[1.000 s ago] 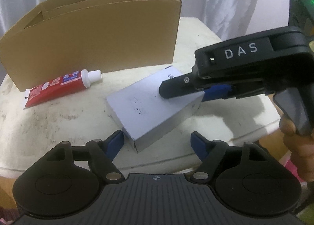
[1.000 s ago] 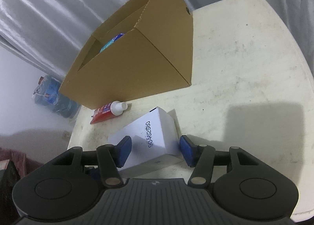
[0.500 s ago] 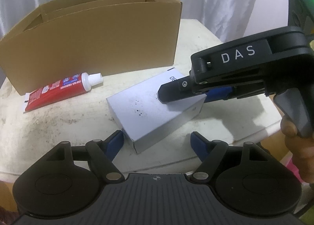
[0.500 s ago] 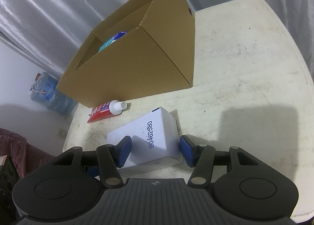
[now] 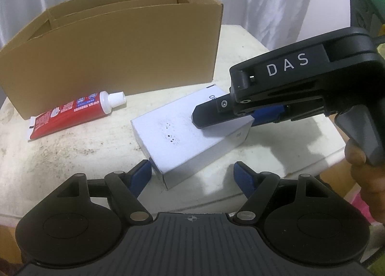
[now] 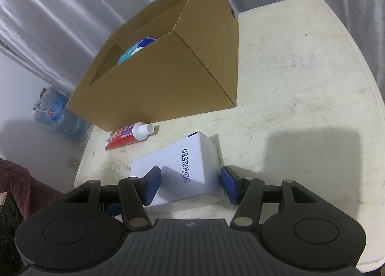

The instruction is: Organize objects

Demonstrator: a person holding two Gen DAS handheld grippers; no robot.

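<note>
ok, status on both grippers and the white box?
Right gripper straddling white box, pads not clearly pressing. Left gripper open at its near corner. Toothpaste tube beside cardboard box; path clear.

The white box (image 6: 182,167) is sitting a little differently than a second ago: its end under the right gripper (image 6: 190,185) is riding slightly higher off the table (image 6: 300,83), and in the right wrist view more of its printed top is showing. The right gripper's blue pads (image 6: 151,185) are flanking it at almost the same spread.

Two close downward wrist views, shared white box (image 5: 190,141).
</note>
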